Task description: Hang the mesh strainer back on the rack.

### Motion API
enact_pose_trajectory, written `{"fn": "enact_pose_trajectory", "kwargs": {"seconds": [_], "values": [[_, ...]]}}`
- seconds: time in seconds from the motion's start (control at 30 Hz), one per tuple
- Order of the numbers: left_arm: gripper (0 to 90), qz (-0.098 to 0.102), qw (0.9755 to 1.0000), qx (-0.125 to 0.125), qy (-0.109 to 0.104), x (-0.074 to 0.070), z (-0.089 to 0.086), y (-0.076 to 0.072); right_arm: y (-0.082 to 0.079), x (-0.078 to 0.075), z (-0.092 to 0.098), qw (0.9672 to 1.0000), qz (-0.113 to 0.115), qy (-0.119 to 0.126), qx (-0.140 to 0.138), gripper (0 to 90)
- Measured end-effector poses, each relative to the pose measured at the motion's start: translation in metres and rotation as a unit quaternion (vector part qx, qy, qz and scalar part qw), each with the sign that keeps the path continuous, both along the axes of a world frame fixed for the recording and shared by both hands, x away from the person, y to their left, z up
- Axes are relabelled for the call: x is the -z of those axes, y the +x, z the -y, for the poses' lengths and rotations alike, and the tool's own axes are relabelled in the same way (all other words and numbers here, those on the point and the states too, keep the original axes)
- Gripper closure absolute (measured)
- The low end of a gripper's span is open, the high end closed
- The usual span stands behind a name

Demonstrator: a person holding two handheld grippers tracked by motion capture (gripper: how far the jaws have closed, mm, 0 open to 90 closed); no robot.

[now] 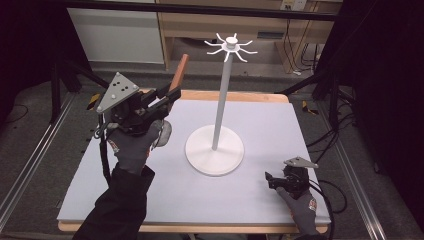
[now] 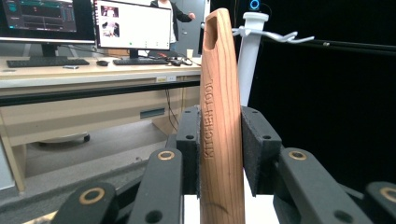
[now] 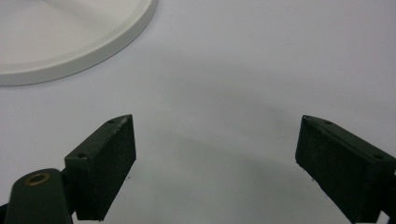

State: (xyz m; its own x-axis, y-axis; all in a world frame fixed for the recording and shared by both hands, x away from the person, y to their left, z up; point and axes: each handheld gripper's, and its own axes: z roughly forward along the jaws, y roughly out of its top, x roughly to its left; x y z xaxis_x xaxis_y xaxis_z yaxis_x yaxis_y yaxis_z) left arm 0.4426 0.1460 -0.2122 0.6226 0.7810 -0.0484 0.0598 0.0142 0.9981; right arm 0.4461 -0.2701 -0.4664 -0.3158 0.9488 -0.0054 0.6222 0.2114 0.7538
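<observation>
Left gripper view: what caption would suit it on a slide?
Left tool clamps a wooden handle stamped KITCHEN TOOL, beside the white hook stand.

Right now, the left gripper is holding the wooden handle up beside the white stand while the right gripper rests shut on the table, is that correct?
Not quite: the right gripper rests on the table with its jaws wide open and nothing between them, as the right gripper view shows. The left gripper does hold the wooden handle beside the white stand.

The words "KITCHEN TOOL" are running lengthwise, engraved, along the wooden handle [image 2: 220, 135]; no other lettering is showing legibly anywhere.
</observation>
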Motion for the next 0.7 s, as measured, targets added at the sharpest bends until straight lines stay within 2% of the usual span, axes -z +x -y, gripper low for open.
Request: {"fn": "enact_pose_trajectory", "kwargs": {"seconds": [0.4, 0.7], "values": [[70.0, 0.007, 0.9999, 0.012, 0.0, -0.015, 0.02, 0.008, 0.0, -0.001, 0.001, 1.0, 0.006, 0.003, -0.003, 12.4], [70.0, 0.001, 0.9999, 0.009, 0.006, -0.013, 0.028, 0.016, -0.001, -0.001, 0.001, 1.0, 0.007, 0.005, -0.002, 12.3]]}}
